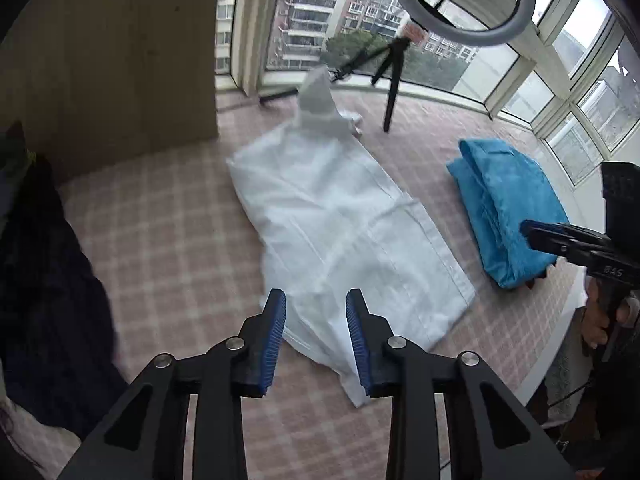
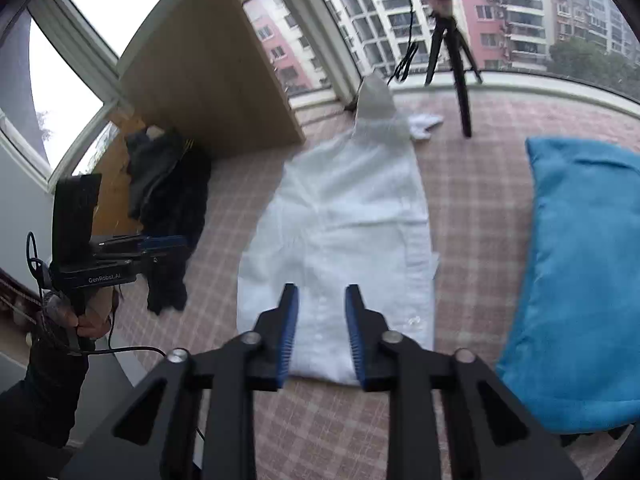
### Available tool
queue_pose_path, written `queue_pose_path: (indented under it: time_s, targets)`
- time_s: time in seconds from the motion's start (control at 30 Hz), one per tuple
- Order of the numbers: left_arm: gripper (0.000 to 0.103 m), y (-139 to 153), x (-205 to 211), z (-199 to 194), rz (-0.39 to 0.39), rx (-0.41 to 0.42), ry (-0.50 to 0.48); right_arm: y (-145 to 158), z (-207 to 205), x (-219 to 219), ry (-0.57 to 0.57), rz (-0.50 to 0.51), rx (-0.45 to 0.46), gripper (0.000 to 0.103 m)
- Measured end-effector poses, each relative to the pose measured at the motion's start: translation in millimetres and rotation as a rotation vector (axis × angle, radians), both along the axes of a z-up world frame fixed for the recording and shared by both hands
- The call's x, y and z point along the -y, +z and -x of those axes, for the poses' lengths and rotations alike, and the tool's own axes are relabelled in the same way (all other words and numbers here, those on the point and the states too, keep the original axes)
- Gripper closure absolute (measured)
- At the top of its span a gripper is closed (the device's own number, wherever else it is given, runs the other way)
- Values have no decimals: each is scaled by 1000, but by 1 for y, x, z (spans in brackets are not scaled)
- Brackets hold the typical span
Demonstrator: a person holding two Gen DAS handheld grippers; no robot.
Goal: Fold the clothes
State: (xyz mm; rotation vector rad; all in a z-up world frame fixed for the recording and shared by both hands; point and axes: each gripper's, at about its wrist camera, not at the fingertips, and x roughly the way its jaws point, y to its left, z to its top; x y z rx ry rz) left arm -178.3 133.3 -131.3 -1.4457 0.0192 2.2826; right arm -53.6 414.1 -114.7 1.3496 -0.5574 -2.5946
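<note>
White shirt lies lengthwise along the middle of our checked bed cover, sides folded in. We hold both tongs above its near hem, tilted downward: left gripper and right gripper gape, pads clear of cloth. Blue towel sits folded toward the right edge.

soft, grey daylight comes through the windows; shadows are faint, fisheye bending curves the edges, dark corners, slight motion blur.
</note>
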Motion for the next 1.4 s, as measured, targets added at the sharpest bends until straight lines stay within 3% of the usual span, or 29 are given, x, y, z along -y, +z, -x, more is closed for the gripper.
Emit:
queue_pose_path:
  time_s: [0.03,0.1,0.2,0.23,0.27,0.37,0.5,0.57,0.67,0.77,1.0,1.07,1.13,1.23,1.4]
  targets:
    - [71,8,9,10,20,-27,15,16,0,-6,-27,-8,-34,53]
    - [68,5,17,32,26,-28,36,34,4,-14,-65,-28,-76,53]
    - [66,-18,15,71,49,1,54,35,20,-17,-92,-38,-96,54]
    - [66,-27,11,82,61,12,48,32,25,-16,-95,-49,-94,58]
    - [66,-35,2,95,67,10,23,24,31,-13,-86,-53,-80,64]
    - [66,-47,-30,136,37,4,-39,1,50,-6,-64,-59,-37,64]
    - [56,-65,-76,194,61,-30,-116,-39,72,-9,-74,-19,40,64]
    - [56,-78,-94,222,89,-37,-137,-54,79,-14,-84,-6,73,64]
    - [56,-101,-116,254,119,-16,-178,-67,81,-26,-108,17,103,64]
    - [56,-121,-127,276,93,22,-191,-78,80,-38,-130,30,122,63]
    - [57,-138,-138,294,6,42,-197,-101,84,-59,-163,65,168,63]
    - [64,-137,-139,296,-27,46,-194,-104,85,-60,-157,81,174,63]
    - [84,-138,-141,297,-59,72,-194,-103,87,-55,-136,82,176,63]
    - [93,-130,-144,290,-55,49,-198,-103,90,-45,-106,67,182,63]
    - [96,-100,-145,268,-85,6,-219,-106,90,-41,-109,68,180,63]
